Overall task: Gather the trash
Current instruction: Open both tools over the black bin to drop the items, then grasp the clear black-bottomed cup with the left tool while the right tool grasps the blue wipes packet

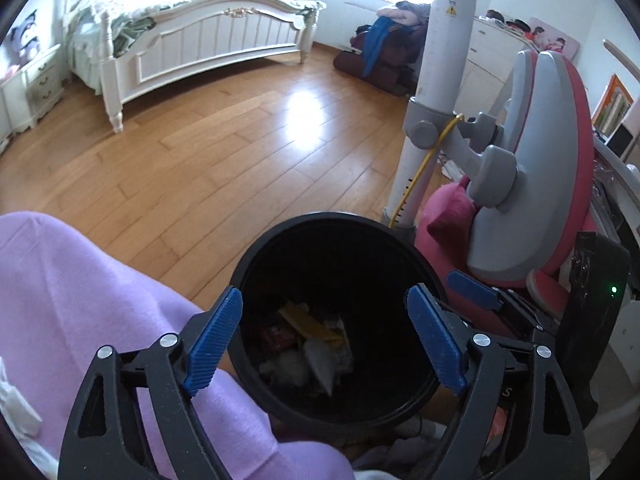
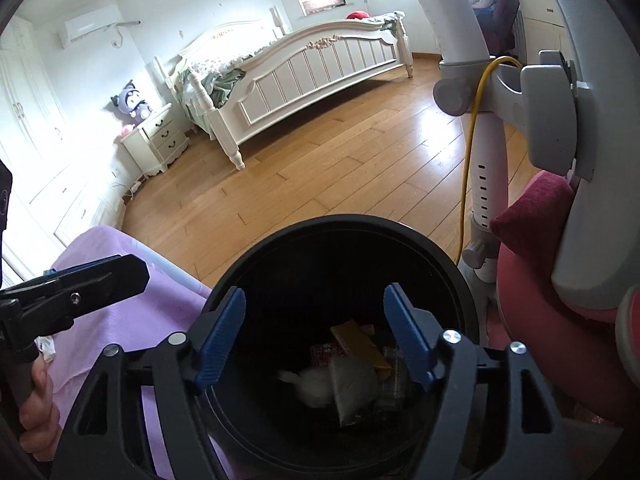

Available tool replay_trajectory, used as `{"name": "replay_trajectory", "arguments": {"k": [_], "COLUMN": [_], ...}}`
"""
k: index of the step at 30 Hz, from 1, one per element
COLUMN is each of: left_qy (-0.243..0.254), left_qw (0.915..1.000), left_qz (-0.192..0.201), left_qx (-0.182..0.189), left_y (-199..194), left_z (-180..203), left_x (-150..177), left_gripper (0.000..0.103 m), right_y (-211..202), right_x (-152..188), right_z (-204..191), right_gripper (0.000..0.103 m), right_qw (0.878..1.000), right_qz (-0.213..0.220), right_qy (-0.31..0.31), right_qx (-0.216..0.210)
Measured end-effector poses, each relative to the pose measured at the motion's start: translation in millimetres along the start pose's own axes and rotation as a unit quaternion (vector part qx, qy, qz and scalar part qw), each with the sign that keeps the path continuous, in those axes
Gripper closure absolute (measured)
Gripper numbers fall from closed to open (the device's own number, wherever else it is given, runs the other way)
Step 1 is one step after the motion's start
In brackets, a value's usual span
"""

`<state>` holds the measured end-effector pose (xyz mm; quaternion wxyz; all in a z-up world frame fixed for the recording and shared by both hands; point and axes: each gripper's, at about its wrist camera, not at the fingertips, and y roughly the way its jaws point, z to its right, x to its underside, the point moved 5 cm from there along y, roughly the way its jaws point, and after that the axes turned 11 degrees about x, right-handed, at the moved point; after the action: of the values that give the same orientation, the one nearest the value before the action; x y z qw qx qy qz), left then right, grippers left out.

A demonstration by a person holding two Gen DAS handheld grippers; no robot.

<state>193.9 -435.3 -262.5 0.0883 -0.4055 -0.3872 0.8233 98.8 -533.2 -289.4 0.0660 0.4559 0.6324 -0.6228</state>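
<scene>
Two empty, spread grippers, left (image 1: 324, 344) and right (image 2: 316, 340), hover above a black bin (image 2: 280, 256) of light, crumpled wrappers (image 2: 356, 384), best pinched by loose edges.

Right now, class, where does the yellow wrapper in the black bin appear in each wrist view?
Left wrist view: the yellow wrapper lies low centre, deep in the black bin, between the open left tongs.
Right wrist view: yellow wrapper again low centre, between the open right tongs.
Shared landmark: the white bed.
</scene>
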Motion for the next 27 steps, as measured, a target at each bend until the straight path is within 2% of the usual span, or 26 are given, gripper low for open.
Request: {"name": "replay_trajectory", "arguments": {"k": [7,12,16,19,24,27], "left_qy": [-0.006,-0.037,-0.064,-0.105,-0.16,-0.173], "left_qw": [0.9987,0.9926,0.9818,0.9705,0.9571,0.9538], "left_qz": [0.045,0.084,0.098,0.094,0.057,0.022], "left_qx": [-0.024,-0.079,-0.15,-0.196,-0.235,-0.245], "left_y": [-68.0,-135.4,-191.3,-227.2,-271.7,-285.1], "left_z": [-25.2,-78.2,-139.3,-194.9,-273.8,-308.1], "left_x": [4.7,11.9,24.4,40.9,71.2,83.9], "left_gripper": [0.019,0.019,0.019,0.019,0.02,0.03], "right_y": [-12.7,-22.3,-28.2,-33.1,-35.2,-24.4], "right_x": [-5.8,-5.4,-3.8,-0.8,3.2,5.7], "right_z": [-46.2,-108.9,-165.4,-214.6,-304.2,-351.0], "right_gripper": [0.03,0.03,0.03,0.03,0.03,0.03], "right_qw": [0.998,0.991,0.979,0.965,0.939,0.929], "right_qz": [-0.004,-0.016,-0.031,-0.049,-0.09,-0.121], "right_qy": [-0.022,-0.074,-0.122,-0.157,-0.207,-0.224], "right_qx": [-0.054,-0.112,-0.162,-0.205,-0.259,-0.269]}}
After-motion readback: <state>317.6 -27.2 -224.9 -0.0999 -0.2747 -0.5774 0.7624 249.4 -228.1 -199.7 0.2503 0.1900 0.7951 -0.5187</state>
